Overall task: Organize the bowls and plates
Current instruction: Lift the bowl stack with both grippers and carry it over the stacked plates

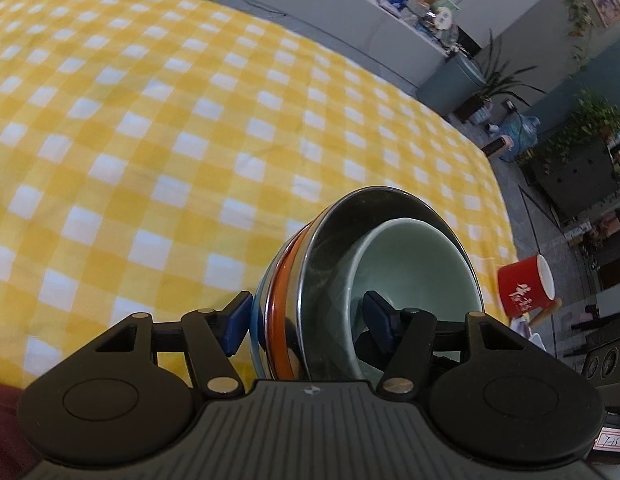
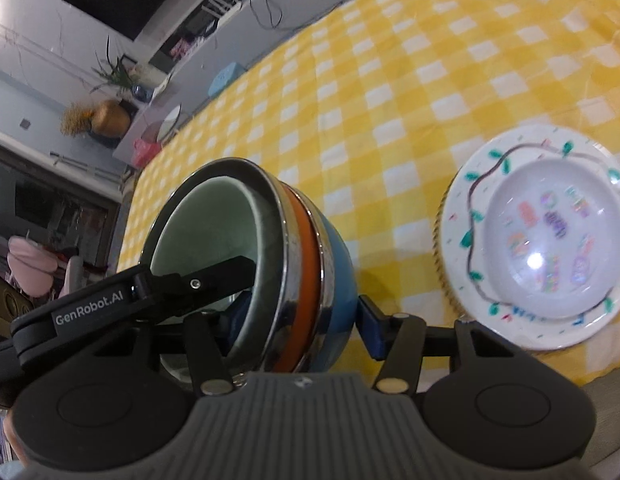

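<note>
I have both grippers on one nested stack of bowls (image 1: pixel 370 280). The left gripper (image 1: pixel 308 320) pinches the stack wall: its left pad sits against the blue outer bowl (image 1: pixel 257 312) and its right pad sits inside the pale green inner bowl (image 1: pixel 414 272). The right gripper (image 2: pixel 298 320) straddles the opposite side; its right pad stands just beside the blue outer bowl, and I cannot tell whether it presses, because the contact is hidden by the curve of the bowl. Its left pad is inside the stack, partly covered by a finger of the left gripper. The stack consists, from outside in, of the blue bowl, an orange bowl (image 1: pixel 279 300), a steel bowl (image 1: pixel 330 248) and the green bowl. It is tipped on edge, above the near part of the yellow checked tablecloth (image 1: pixel 150 140). In the left wrist view its mouth faces right and slightly toward the camera; its axis runs roughly level across the table rather than upright. A patterned plate (image 2: pixel 462 216) with a clear bowl (image 2: pixel 550 236) on it lies on the cloth to the right, well apart from the stack. A red mug (image 1: pixel 522 284) stands near the right table edge. I judge the nesting of the bowls complete; setting the stack down upright remains to be done.
</note>
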The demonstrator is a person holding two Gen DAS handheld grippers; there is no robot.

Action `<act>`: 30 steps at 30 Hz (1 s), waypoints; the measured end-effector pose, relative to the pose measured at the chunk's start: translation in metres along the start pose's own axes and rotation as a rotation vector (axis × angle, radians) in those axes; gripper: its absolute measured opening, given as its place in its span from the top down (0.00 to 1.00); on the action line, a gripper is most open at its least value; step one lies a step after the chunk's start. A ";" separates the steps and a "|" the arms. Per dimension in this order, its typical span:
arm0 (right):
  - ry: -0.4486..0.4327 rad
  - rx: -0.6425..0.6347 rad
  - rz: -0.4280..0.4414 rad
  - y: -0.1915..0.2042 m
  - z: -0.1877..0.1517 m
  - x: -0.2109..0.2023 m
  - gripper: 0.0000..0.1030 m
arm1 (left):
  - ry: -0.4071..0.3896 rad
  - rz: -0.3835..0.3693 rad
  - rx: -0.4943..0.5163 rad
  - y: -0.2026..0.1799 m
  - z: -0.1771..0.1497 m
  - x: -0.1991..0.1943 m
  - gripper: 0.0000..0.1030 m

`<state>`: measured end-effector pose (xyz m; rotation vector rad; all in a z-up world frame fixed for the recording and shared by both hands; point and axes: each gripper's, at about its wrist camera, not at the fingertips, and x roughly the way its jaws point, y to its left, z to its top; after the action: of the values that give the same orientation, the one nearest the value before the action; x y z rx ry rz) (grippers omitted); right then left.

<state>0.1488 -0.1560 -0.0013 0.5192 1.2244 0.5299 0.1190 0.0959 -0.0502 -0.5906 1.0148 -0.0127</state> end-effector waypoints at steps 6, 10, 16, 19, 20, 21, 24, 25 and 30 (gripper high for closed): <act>-0.038 0.050 -0.030 -0.018 0.013 -0.040 0.48 | 0.031 -0.049 0.058 -0.042 0.005 0.012 0.33; -0.068 0.069 -0.073 -0.039 0.022 -0.071 0.48 | 0.062 -0.093 0.087 -0.073 0.003 0.031 0.33; -0.072 0.148 -0.114 -0.077 0.030 -0.099 0.48 | 0.110 -0.109 0.157 -0.114 -0.004 0.064 0.33; -0.068 0.165 -0.139 -0.093 0.031 -0.106 0.48 | 0.132 -0.125 0.156 -0.120 -0.010 0.081 0.33; -0.067 0.171 -0.146 -0.098 0.031 -0.107 0.48 | 0.139 -0.126 0.155 -0.121 -0.012 0.085 0.33; -0.063 0.179 -0.150 -0.102 0.031 -0.107 0.48 | 0.147 -0.124 0.155 -0.121 -0.013 0.090 0.33; -0.040 0.204 -0.144 -0.109 0.030 -0.100 0.48 | 0.163 -0.100 0.170 -0.122 -0.017 0.098 0.33; -0.030 0.213 -0.139 -0.110 0.029 -0.096 0.48 | 0.164 -0.087 0.178 -0.122 -0.018 0.100 0.33; -0.017 0.206 -0.147 -0.115 0.029 -0.086 0.48 | 0.172 -0.063 0.183 -0.119 -0.021 0.106 0.33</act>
<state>0.1664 -0.3011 -0.0038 0.6005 1.2976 0.2752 0.1900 -0.0437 -0.0865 -0.4587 1.1470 -0.2127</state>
